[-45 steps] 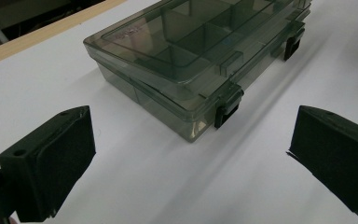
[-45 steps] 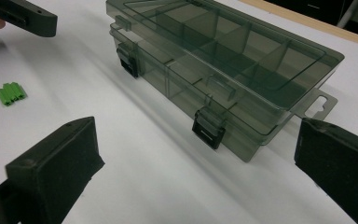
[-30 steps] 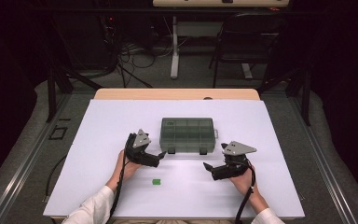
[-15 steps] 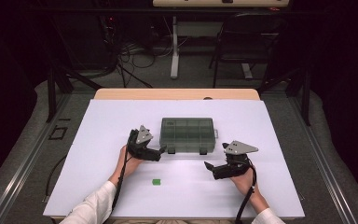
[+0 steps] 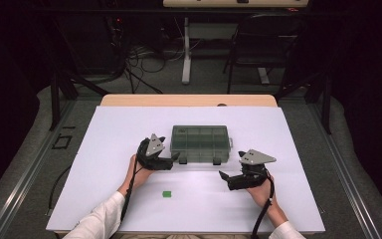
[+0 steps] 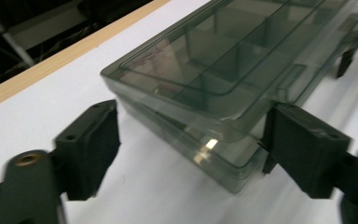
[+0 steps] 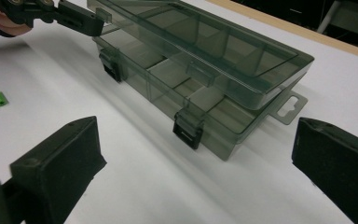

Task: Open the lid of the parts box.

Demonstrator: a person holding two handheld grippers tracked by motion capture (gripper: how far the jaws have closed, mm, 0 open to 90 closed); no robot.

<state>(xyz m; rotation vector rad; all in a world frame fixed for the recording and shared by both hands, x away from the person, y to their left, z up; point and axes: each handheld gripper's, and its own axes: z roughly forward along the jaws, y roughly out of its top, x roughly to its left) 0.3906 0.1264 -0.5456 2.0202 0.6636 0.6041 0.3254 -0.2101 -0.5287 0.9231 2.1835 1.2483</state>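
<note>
So your smoky plastic organizer box [image 5: 200, 143] sits mid-table on the white mat [image 5: 104, 134], lid [image 6: 223, 56] tipped up a bit at the front, both black latches [image 7: 188, 129] hanging loose. Your left gripper [image 5: 175, 158] is at the box's near left corner, and its jaws have just been closing with the lid's corner between them; one pad [image 6: 303, 144] looks right against the edge, the other stands clear. Your right gripper [image 5: 222, 175] hangs spread wide just off the near right corner, pinching nothing. Little green block [image 5: 167, 194] lies nearer you, well apart.
</note>
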